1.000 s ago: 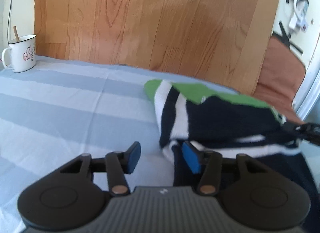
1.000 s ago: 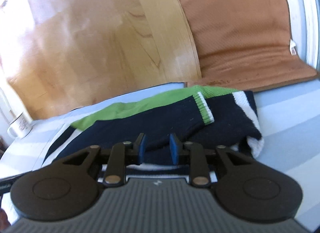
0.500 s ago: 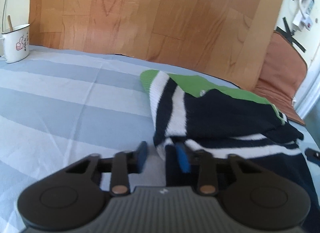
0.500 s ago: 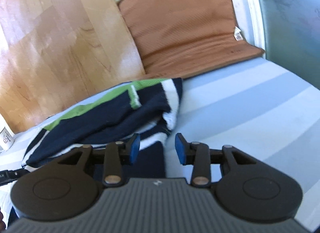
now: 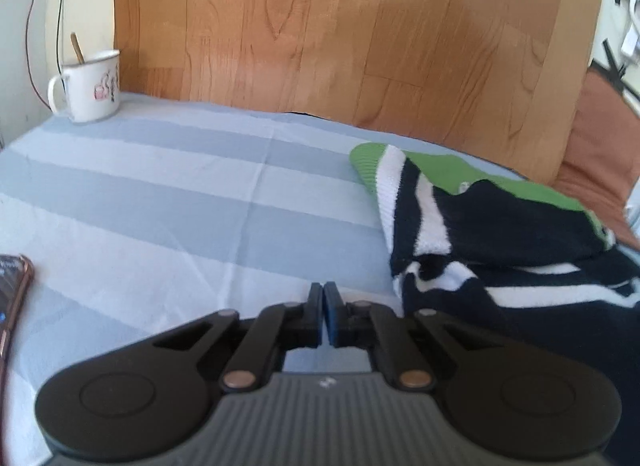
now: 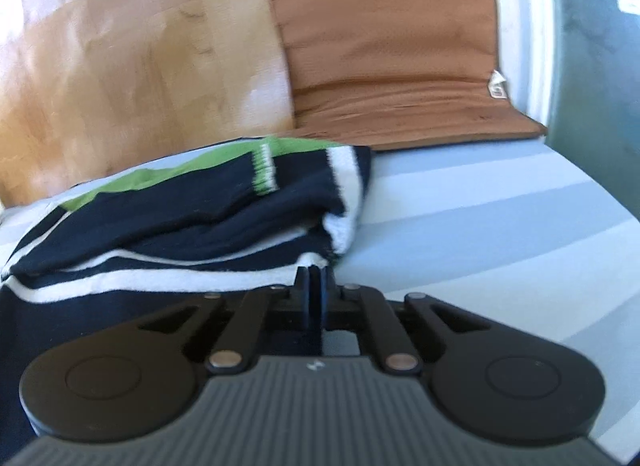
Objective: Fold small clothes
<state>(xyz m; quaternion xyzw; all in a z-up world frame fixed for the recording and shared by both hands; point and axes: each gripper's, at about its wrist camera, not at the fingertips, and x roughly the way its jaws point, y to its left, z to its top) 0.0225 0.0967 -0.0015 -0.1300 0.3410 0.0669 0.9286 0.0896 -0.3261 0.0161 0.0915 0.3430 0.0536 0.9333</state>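
Here, the widest thing before me is the striped cloth [image 5: 168, 209], pale blue and grey bands, covering the table. Behind it stands a wood-grain panel [image 5: 352, 33], leaning upright along the far edge, and to its right a brown padded cushion [image 6: 392, 53] bends from the surface up against the wall.

The small garment [image 5: 496, 234], navy with white stripes and green trim, lies folded over itself on the cloth toward the far right of my left view, its green edge nearest the panel. In my right view it fills the left and middle, a cuffed sleeve [image 6: 264, 169] laid across the top.

My left jaws [image 5: 322, 308] are pressed together with nothing between them, hovering over bare cloth just left of the garment's near corner and apart from it. My right jaws [image 6: 314, 286] are also pressed together, at the garment's near right edge; whether a bit of fabric is caught in them I cannot tell, since the view is blurred there.

A white enamel mug [image 5: 90, 85] with a stick in it stands at the far left corner, well away. A phone [image 5: 12, 298] in a rose-gold case lies at the left edge.
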